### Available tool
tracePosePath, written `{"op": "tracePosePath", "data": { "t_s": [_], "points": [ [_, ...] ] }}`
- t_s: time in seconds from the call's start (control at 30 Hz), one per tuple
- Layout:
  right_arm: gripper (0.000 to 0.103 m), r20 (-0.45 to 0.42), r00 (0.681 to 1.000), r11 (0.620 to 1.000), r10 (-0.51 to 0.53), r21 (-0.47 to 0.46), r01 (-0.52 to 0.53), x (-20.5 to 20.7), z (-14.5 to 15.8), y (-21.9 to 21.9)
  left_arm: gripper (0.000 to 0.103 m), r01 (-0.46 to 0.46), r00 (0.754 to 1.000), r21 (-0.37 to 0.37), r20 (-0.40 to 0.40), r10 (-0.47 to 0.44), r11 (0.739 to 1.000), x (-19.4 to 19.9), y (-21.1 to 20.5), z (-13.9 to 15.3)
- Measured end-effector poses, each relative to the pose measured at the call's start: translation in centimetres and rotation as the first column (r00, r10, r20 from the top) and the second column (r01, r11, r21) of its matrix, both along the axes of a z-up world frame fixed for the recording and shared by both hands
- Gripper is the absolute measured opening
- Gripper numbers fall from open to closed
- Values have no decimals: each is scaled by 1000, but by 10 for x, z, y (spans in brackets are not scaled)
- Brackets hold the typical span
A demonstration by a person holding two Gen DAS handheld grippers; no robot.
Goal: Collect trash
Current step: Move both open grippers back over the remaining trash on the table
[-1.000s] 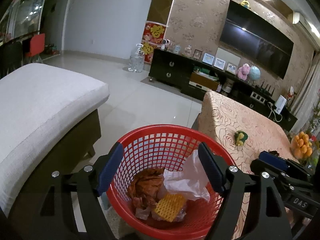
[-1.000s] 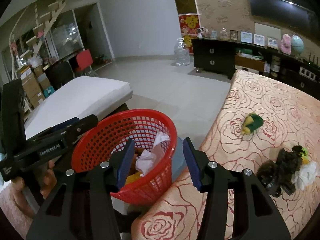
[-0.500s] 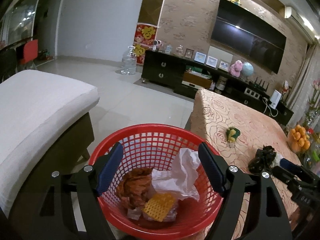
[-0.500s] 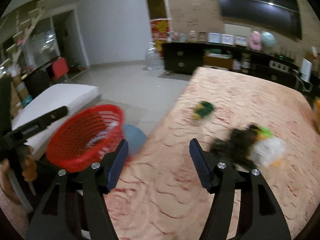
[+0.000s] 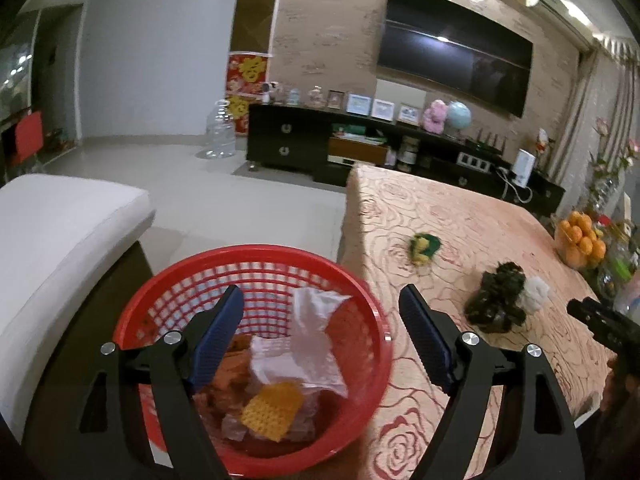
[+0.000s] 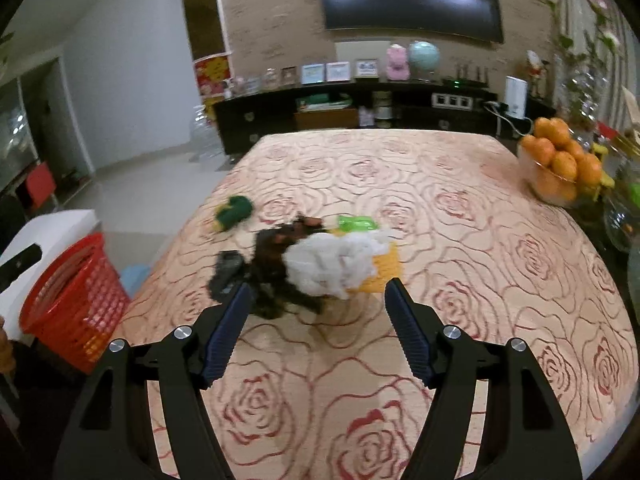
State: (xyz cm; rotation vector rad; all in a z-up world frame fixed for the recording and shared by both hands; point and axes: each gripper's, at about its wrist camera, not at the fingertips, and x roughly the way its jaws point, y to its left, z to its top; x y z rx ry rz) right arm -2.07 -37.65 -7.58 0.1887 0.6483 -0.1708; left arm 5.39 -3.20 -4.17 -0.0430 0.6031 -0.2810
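A red mesh basket (image 5: 256,264) holds crumpled white paper, brown wrappers and a yellow waffle piece. My left gripper (image 5: 320,294) hovers over its right rim, jaws opening, pads pressing on nothing. On the rose-patterned tablecloth (image 6: 440,240) lies a trash pile: a dark crumpled wrapper (image 6: 276,252), a white tissue wad (image 6: 336,260), a yellow piece (image 6: 386,272) and a green wrapper (image 6: 358,222). A green-and-yellow scrap (image 6: 234,212) lies apart, further left. My right gripper (image 6: 319,286) points at the pile just short of it, jaws opening and empty.
A glass bowl of oranges (image 6: 560,164) and glassware stand at the table's right edge. A white cushioned seat (image 5: 60,240) is left of the basket (image 6: 68,300), which sits off the table's left side. A dark TV cabinet (image 5: 320,148) lines the far wall.
My right gripper swung from beside the basket to the right across the table, up to the trash pile, and its jaws widened. The left gripper shifted slightly and opened a little.
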Motion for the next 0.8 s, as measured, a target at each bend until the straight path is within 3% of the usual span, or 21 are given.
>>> {"op": "tracePosePath", "data": {
  "t_s": [0.43,0.8],
  "points": [
    [78,-36,997,997,-64,36,66,-3,-13,-23,81,150,988,42,-52,-147,988,4,-68,-13],
    [78,-46,997,997,-63,37,64,-2,-15,-23,81,328,940,111,-135,-313,938,25,-156,-46]
  ]
}}
